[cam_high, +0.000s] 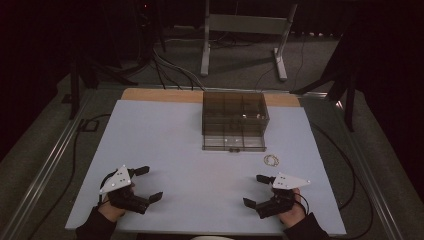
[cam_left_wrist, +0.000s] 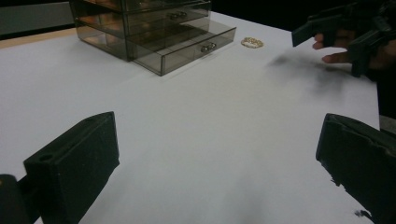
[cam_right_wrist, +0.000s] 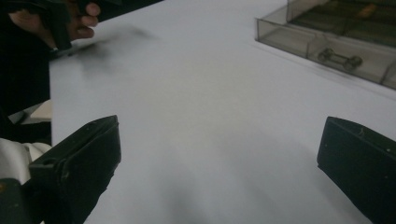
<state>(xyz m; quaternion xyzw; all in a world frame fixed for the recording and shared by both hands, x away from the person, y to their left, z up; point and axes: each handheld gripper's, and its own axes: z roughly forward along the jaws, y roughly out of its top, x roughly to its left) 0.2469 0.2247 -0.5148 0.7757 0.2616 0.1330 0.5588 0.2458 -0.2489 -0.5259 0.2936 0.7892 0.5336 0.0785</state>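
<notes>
I see a big white table (cam_high: 165, 150) from above. My left gripper (cam_high: 147, 183) sits near the front left corner, and its two black jaws are spread wide apart. Nothing is between them. A hand (cam_high: 111, 207) holds it from behind.

My right gripper (cam_high: 257, 189) sits near the front right corner. Its jaws are wide apart too, and they hold nothing. The two grippers are well apart from each other, and both point in toward the middle of the table.

At the far middle of the table stands a little see-through brown box with drawers (cam_high: 234, 120). Its bottom drawer (cam_high: 233, 142) is pulled out toward me. In the left gripper view I can see small metal handles (cam_left_wrist: 208, 46) on the drawer fronts.

A small gold ring of chain, maybe a bracelet (cam_high: 271, 160), lies flat on the table. It is just beside the front right corner of the open drawer, not touching it. It is between the box and my right gripper.

In the left gripper view, bare white table lies between the jaws.
</notes>
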